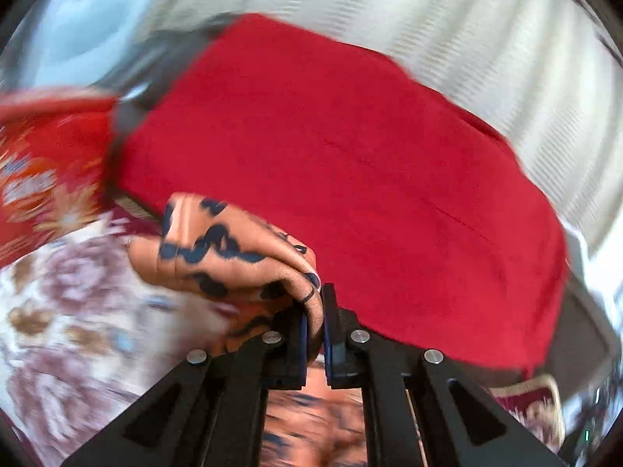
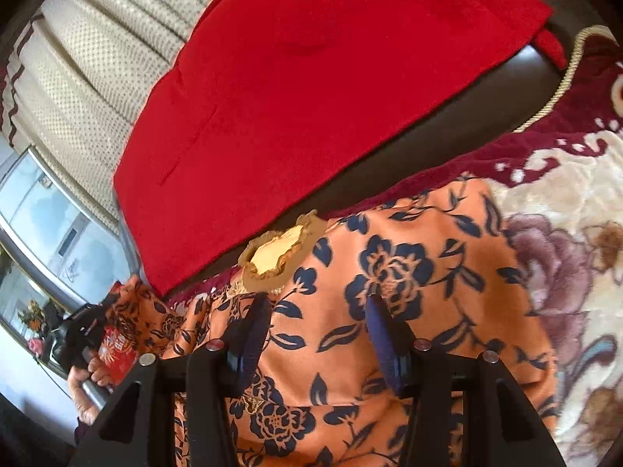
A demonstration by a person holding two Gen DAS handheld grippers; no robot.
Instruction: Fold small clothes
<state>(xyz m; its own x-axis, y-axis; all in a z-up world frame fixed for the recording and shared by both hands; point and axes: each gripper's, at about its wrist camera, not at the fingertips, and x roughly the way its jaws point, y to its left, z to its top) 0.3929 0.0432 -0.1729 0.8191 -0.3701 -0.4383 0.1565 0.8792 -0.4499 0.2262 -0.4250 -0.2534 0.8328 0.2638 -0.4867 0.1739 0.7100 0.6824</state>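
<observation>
Folding is under way: orange navy-flowered fabric garment [image 2: 389, 292] lies centre frame on floral plush blanket [image 2: 576, 233]; a fold is clenched in left tongs [image 1: 315, 323]. Right tongs [image 2: 317, 334] are held released above it. Next, carrying the edge across seems needed.

Orange garment [image 2: 389, 292] with navy flowers — spread on the floral blanket [image 2: 576, 202]; one fold lifted.

Cream curtains [image 2: 97, 58], sunlit window [image 2: 46, 214].

Both wrist views look forward and down, close over the orange flowered garment [image 2: 389, 272]; both share the red cloth [image 1: 350, 175] beyond.
</observation>
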